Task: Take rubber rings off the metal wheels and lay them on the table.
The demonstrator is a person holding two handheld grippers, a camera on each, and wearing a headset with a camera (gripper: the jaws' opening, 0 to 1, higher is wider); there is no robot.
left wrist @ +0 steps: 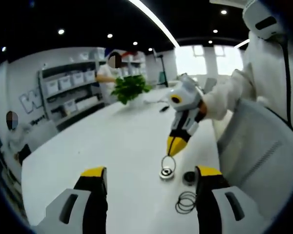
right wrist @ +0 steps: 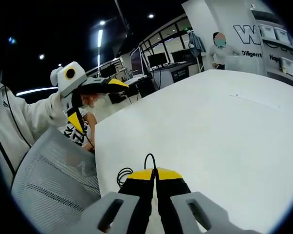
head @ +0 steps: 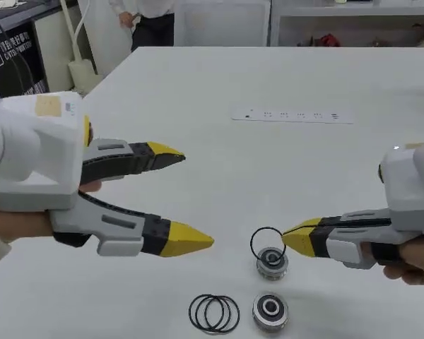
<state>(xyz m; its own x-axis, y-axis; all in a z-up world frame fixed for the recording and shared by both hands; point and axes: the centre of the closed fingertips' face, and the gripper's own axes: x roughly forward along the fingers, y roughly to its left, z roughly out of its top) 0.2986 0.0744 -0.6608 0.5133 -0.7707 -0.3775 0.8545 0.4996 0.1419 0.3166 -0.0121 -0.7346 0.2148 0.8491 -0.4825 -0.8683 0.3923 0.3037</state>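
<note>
Two metal wheels stand near the front of the white table (head: 268,162): one (head: 272,263) just under my right gripper's tip, the other (head: 270,312) closer to me. My right gripper (head: 291,236) is shut on a black rubber ring (head: 267,242) that hangs above the first wheel (left wrist: 166,173); the ring (right wrist: 150,161) pokes up past the yellow fingertips. A few loose rings (head: 214,313) lie flat on the table left of the nearer wheel (left wrist: 189,177). My left gripper (head: 187,201) is open and empty, held above the table to the left of the wheels.
A white power strip (head: 292,114) lies flat further back on the table. A person (head: 147,20) stands beyond the far edge. A grey mesh chair (right wrist: 53,170) is at the near side of the table.
</note>
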